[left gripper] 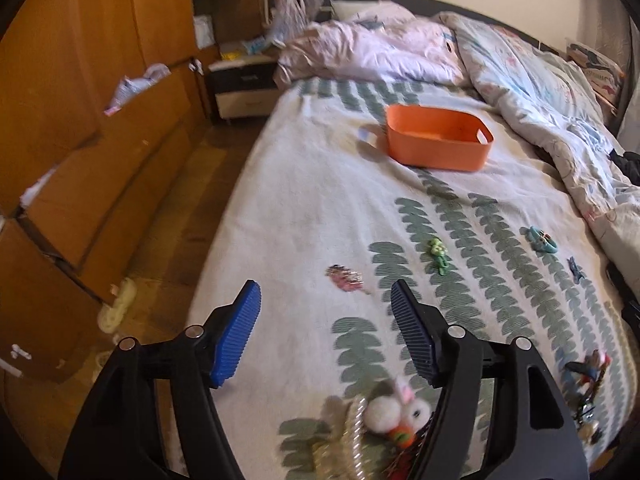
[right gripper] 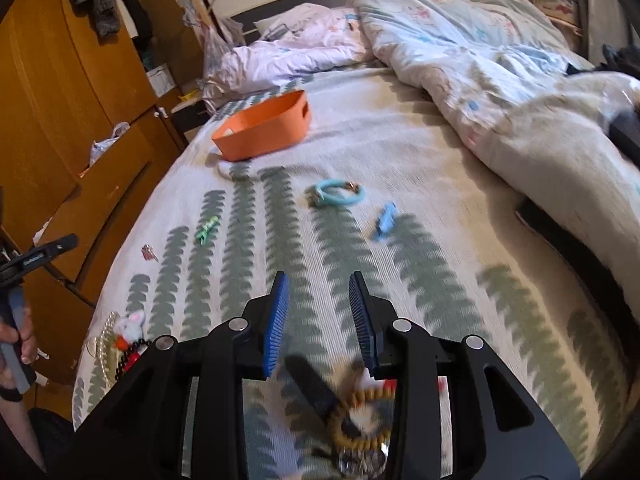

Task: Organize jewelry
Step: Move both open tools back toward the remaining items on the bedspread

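Observation:
An orange bin [left gripper: 438,138] sits empty on the leaf-patterned bedspread [left gripper: 304,200]; it also shows in the right wrist view [right gripper: 264,128]. Jewelry lies scattered: a pink piece [left gripper: 346,278], a green clip [left gripper: 439,255], a teal bracelet [left gripper: 543,240], a dark blue clip [left gripper: 576,270]. My left gripper [left gripper: 325,312] is open and empty above a pile with pompom ties and a pearl string [left gripper: 380,420]. My right gripper [right gripper: 319,300] is open and empty above a beaded bracelet and dark clip [right gripper: 352,412]. The teal bracelet [right gripper: 340,194] and a blue clip [right gripper: 385,220] lie ahead of it.
A rumpled duvet [left gripper: 540,92] covers the bed's right side. Wooden wardrobe and drawers [left gripper: 80,140] stand left, with a nightstand [left gripper: 244,88] at the back. The other gripper and the hand holding it [right gripper: 20,312] show at the left edge of the right wrist view.

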`<move>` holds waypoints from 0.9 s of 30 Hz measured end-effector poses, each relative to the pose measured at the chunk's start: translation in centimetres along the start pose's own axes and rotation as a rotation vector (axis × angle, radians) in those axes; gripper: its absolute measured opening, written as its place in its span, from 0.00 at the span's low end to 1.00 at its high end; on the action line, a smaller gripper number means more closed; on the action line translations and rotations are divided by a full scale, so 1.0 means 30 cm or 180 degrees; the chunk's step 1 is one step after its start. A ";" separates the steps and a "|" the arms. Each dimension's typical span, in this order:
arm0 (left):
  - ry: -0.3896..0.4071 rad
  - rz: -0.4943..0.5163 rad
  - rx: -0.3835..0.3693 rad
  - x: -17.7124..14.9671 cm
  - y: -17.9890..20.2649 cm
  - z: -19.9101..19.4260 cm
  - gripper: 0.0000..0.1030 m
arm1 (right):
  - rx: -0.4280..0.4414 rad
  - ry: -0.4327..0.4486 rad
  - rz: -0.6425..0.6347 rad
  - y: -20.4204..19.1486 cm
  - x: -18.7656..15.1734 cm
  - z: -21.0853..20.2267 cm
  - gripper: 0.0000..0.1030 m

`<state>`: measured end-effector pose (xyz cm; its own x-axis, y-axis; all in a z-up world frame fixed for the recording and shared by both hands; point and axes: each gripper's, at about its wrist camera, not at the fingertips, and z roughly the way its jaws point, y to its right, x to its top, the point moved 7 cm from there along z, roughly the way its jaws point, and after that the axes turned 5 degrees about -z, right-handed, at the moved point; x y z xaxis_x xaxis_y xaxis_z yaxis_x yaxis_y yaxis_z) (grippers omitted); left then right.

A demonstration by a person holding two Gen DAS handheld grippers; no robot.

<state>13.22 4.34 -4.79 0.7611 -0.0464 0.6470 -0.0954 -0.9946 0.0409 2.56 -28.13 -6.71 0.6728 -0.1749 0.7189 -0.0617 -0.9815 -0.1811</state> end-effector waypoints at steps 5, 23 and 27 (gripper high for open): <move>-0.0089 0.0150 0.0125 0.021 0.044 0.082 0.66 | 0.0089 -0.0082 -0.0018 0.021 0.096 0.090 0.34; -0.0628 0.0108 0.0190 0.034 0.039 0.320 0.73 | 0.0058 -0.0718 -0.0391 -0.058 0.225 0.460 0.39; -0.0725 0.0117 0.0223 0.026 0.032 0.353 0.73 | 0.0026 -0.0801 -0.0362 -0.031 0.217 0.509 0.39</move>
<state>20.51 2.37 -12.32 0.8837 -0.0946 0.4584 -0.0870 -0.9955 -0.0377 18.25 -27.18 -12.10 0.8371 -0.0380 0.5458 0.0299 -0.9929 -0.1150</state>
